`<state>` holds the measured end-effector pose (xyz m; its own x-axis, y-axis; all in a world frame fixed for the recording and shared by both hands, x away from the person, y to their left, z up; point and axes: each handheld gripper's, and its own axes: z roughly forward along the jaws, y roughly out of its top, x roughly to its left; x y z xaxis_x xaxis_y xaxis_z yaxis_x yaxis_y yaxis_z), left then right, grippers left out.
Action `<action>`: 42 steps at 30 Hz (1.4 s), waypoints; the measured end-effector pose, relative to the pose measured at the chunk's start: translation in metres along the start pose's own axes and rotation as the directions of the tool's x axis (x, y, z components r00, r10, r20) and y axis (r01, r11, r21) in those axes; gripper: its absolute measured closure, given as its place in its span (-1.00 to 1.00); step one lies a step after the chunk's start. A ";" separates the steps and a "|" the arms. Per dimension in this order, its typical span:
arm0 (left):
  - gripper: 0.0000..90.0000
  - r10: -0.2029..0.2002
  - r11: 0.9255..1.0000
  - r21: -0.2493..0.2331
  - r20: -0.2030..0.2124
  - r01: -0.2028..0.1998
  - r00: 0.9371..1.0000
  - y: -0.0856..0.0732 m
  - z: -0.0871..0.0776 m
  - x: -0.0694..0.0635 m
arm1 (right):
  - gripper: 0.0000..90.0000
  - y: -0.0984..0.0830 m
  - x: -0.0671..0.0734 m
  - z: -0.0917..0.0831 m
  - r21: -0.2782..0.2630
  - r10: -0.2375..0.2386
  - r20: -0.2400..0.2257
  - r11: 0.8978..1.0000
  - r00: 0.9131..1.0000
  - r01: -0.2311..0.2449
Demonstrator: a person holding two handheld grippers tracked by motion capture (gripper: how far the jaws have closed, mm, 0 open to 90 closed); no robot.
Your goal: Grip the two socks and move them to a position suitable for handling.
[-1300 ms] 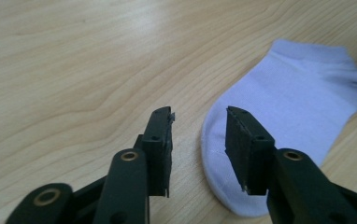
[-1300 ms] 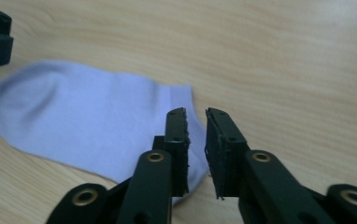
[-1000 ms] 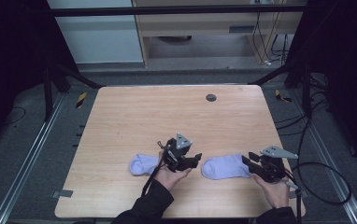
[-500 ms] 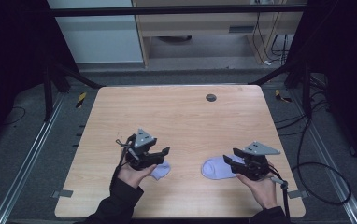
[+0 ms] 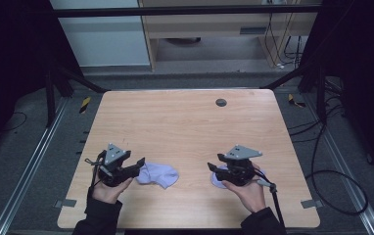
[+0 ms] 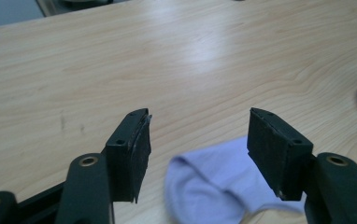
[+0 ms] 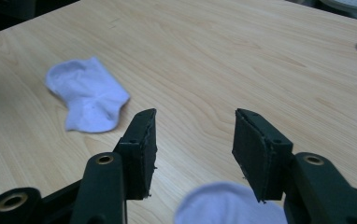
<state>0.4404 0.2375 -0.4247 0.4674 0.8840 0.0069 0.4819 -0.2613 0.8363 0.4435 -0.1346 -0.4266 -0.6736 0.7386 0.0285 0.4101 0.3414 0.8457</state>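
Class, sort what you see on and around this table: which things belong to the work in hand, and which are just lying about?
In the job:
- left sock
- right sock
- left tool, jaws open
- right tool, jaws open

Lying about:
- dark round disc at the table's far edge
- yellow-black objects on the floor

We held our left gripper [image 5: 138, 165] low at the left, its jaws just opened wide; our right gripper [image 5: 213, 167], pointing left, had just opened its jaws too.
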 end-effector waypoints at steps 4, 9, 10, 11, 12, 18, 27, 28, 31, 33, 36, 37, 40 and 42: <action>-0.11 -0.025 1.000 0.012 -0.016 0.025 1.000 -0.014 -0.002 0.010 | 0.14 0.005 0.015 0.015 0.012 -0.036 -0.033 0.999 0.999 0.036; -0.07 -0.042 0.998 0.039 -0.038 0.044 0.998 -0.027 0.003 0.016 | 0.18 0.008 0.033 0.036 0.031 -0.059 -0.075 0.998 0.995 0.061; -0.07 -0.042 0.998 0.039 -0.038 0.044 0.998 -0.027 0.003 0.016 | 0.19 0.009 0.037 0.040 0.034 -0.061 -0.084 0.997 0.995 0.064; -0.06 -0.047 0.997 0.053 -0.050 0.049 0.998 -0.031 0.006 0.018 | 0.20 0.010 0.042 0.044 0.038 -0.065 -0.095 0.997 0.993 0.068; -0.05 -0.050 0.997 0.057 -0.056 0.053 0.997 -0.033 0.008 0.018 | 0.20 0.011 0.046 0.048 0.039 -0.069 -0.102 0.997 0.992 0.073; 0.02 -0.058 0.993 0.095 -0.053 0.063 0.997 -0.041 0.021 0.018 | 0.23 0.013 0.070 0.068 0.058 -0.095 -0.139 0.993 0.986 0.104; 0.17 -0.084 0.986 0.145 -0.024 0.087 0.996 -0.043 0.037 0.017 | 0.30 0.006 0.094 0.105 0.122 -0.108 -0.171 0.984 0.979 0.130; 0.19 -0.084 0.986 0.145 -0.024 0.087 0.996 -0.043 0.037 0.017 | 0.30 0.006 0.094 0.105 0.122 -0.108 -0.171 0.984 0.979 0.130; 0.24 -0.082 0.983 0.166 -0.019 0.084 0.996 -0.046 0.041 0.018 | 0.32 0.002 0.098 0.115 0.148 -0.106 -0.173 0.980 0.979 0.133; 0.27 -0.087 0.982 0.167 -0.020 0.089 0.996 -0.047 0.042 0.018 | 0.34 -0.001 0.098 0.120 0.162 -0.112 -0.171 0.977 0.979 0.140; 0.34 -0.086 0.980 0.178 -0.017 0.087 0.996 -0.047 0.043 0.017 | 0.37 -0.006 0.099 0.125 0.181 -0.105 -0.172 0.974 0.980 0.136; 0.37 -0.086 0.979 0.182 -0.010 0.087 0.996 -0.047 0.043 0.017 | 0.37 -0.007 0.100 0.127 0.187 -0.102 -0.174 0.973 0.979 0.134; 0.43 -0.080 0.977 0.198 -0.006 0.080 0.997 -0.048 0.045 0.014 | 0.40 -0.008 0.100 0.128 0.189 -0.102 -0.174 0.973 0.979 0.135; 0.55 -0.071 0.972 0.225 0.000 0.070 0.997 -0.048 0.048 0.010 | 0.48 -0.008 0.100 0.128 0.191 -0.097 -0.183 0.973 0.978 0.132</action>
<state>0.4577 0.2406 -0.4908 0.4318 0.9004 -0.0529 0.6676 -0.2795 0.6901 0.4519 0.0111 -0.4985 -0.8112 0.5831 0.0438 0.4275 0.5402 0.7248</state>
